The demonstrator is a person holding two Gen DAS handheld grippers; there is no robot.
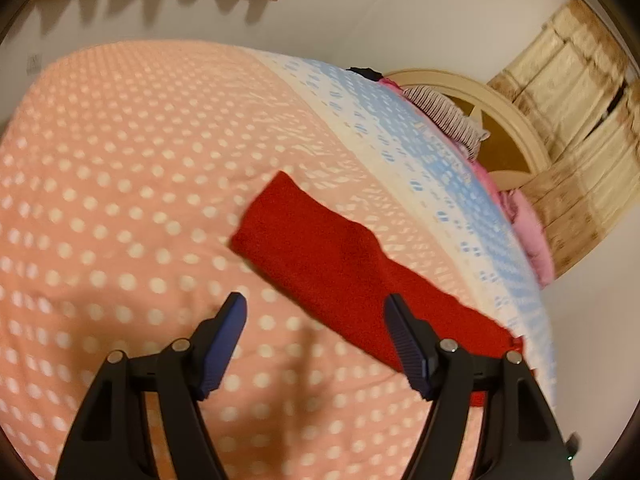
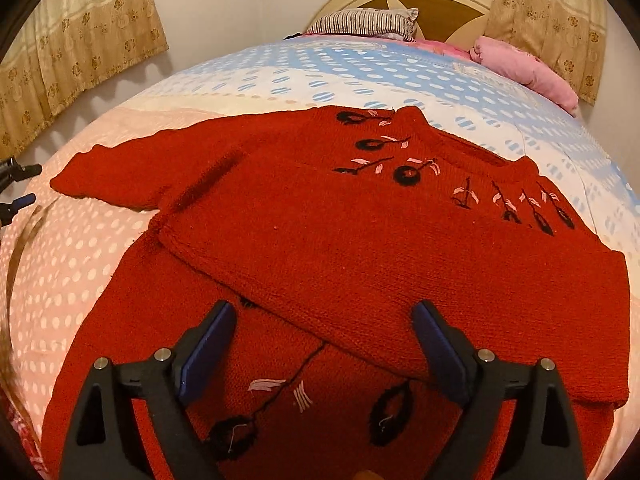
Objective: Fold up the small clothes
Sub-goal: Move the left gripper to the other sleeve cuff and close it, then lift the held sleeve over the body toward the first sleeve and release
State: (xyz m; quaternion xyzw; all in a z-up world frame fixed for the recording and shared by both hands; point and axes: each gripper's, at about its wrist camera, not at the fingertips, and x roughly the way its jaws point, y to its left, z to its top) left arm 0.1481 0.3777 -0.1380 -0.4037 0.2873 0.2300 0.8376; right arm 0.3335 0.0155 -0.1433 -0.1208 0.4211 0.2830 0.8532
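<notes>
My red sweater lies half-folded on the bed, one sleeve still outstretched; both hand-held grippers gape empty.

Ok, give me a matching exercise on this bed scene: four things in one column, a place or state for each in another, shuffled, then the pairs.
Things:
1. red sweater
2. striped pillow
3. pink bedding
4. left gripper

Places or states:
A. bunched at the right of the headboard
B. open, holding nothing, beside the outstretched sleeve
C. lying partly folded on the dotted bedspread
D. resting against the middle of the headboard

Pairs: 1-C, 2-D, 3-A, 4-B
</notes>
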